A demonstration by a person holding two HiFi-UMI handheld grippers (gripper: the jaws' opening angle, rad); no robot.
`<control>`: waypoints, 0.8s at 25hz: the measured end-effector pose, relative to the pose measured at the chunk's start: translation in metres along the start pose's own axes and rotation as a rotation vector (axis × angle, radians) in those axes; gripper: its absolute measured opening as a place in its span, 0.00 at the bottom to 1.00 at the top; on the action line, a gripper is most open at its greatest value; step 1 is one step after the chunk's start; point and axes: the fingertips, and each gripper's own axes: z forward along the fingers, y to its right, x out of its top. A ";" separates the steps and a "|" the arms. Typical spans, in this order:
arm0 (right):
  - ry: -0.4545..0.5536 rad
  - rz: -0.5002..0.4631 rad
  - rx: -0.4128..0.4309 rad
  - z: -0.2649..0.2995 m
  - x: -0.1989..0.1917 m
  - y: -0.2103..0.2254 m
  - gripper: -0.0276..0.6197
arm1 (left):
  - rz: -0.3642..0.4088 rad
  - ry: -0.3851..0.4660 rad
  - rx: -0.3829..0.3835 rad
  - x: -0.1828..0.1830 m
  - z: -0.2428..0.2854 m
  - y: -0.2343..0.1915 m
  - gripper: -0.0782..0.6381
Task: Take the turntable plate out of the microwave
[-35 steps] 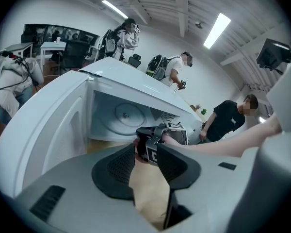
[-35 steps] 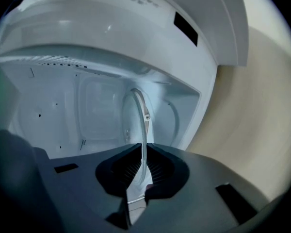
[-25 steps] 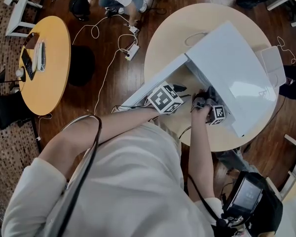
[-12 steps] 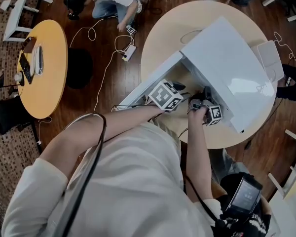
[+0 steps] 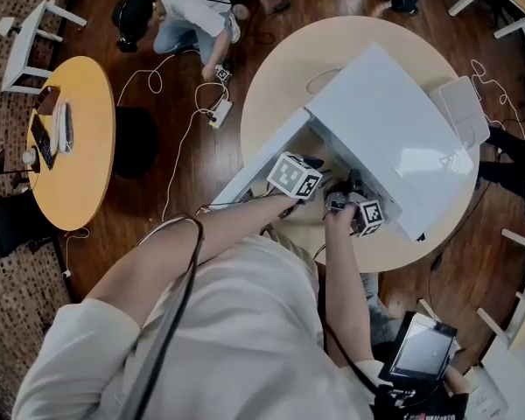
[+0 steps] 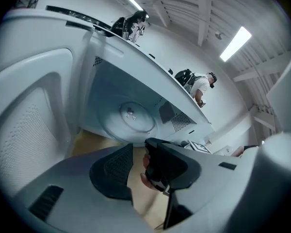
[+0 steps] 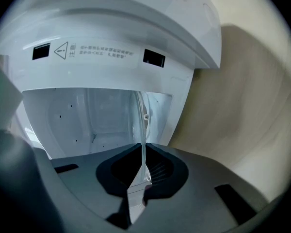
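The white microwave (image 5: 394, 138) stands on a round beige table (image 5: 289, 68) with its door (image 5: 262, 166) swung open. The clear glass turntable plate (image 7: 140, 125) shows edge-on in the right gripper view, and its rim runs down between the jaws of my right gripper (image 7: 143, 166), which is shut on it at the cavity mouth. In the left gripper view the plate (image 6: 131, 116) appears as a round disc inside the cavity. My left gripper (image 6: 138, 165) hangs just in front of the opening, jaws open and apart from the plate. In the head view both grippers (image 5: 319, 169) (image 5: 350, 191) sit under the microwave's front edge.
An orange round table (image 5: 70, 138) with small items stands at the left. A person (image 5: 184, 11) crouches on the wooden floor by a power strip (image 5: 212, 110) and cables. A flat white device (image 5: 462, 112) lies on the beige table behind the microwave.
My left gripper has edged lower and closer to the microwave's open front, rolling a little. The right gripper keeps its hold on the plate and stays put. The head view has shifted.
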 end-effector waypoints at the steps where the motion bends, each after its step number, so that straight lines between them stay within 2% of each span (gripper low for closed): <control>1: -0.002 0.000 -0.001 0.000 0.000 0.000 0.09 | -0.008 0.001 0.007 0.002 0.003 -0.002 0.31; 5: -0.009 0.002 -0.001 -0.003 -0.001 -0.002 0.09 | -0.082 -0.002 0.007 0.000 0.016 -0.010 0.31; 11: -0.026 -0.008 -0.008 -0.007 0.002 -0.004 0.09 | -0.292 0.024 -0.025 -0.009 0.034 -0.018 0.32; 12: -0.032 -0.010 -0.007 -0.007 0.003 -0.004 0.09 | -0.315 0.030 -0.034 -0.009 0.038 -0.017 0.35; 20: -0.059 0.002 -0.020 -0.016 0.002 -0.008 0.09 | -0.429 0.069 -0.042 -0.012 0.057 -0.022 0.37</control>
